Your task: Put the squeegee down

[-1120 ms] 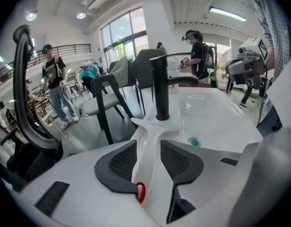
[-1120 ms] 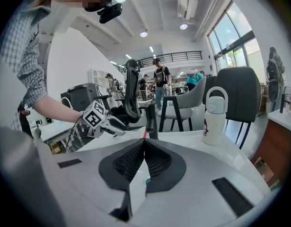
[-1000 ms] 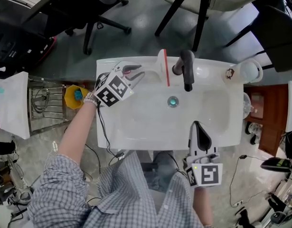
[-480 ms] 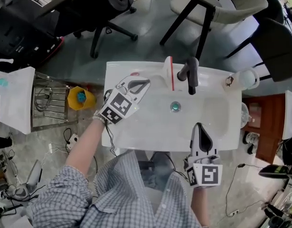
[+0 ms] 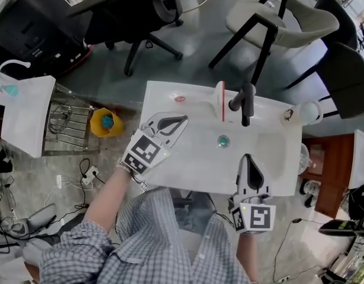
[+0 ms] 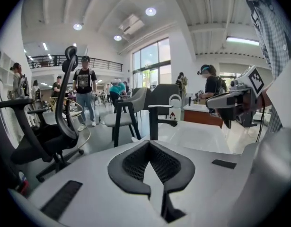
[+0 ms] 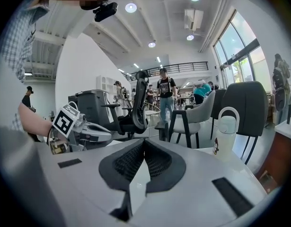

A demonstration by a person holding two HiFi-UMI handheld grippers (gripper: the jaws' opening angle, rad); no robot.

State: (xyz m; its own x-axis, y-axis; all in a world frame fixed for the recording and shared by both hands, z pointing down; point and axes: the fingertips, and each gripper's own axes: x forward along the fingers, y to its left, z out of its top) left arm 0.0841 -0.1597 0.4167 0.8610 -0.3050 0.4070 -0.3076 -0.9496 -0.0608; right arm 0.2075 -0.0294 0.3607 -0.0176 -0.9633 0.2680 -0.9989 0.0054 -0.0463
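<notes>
The squeegee (image 5: 220,101), white with a red blade edge, lies on the back rim of the white sink (image 5: 187,170), just left of the black faucet (image 5: 245,102). My left gripper (image 5: 176,121) hovers over the sink's left side, well apart from the squeegee, shut with nothing between its pads. Seen from the left gripper view, its jaws (image 6: 147,143) meet and point toward the faucet (image 6: 154,117). Over the front rim my right gripper (image 5: 248,157) is also shut and empty (image 7: 144,140).
A white bottle (image 5: 309,112) with a handle stands at the sink's back right corner. A small red spot (image 5: 180,98) marks the back left rim. The drain (image 5: 223,141) is mid-basin. Chairs (image 5: 276,10) stand behind the sink, and a yellow bucket (image 5: 105,123) sits on the floor at left.
My left gripper has pulled back from the sink's back left rim, risen, and its jaws have closed. The squeegee stays on the rim. The right gripper rose slightly.
</notes>
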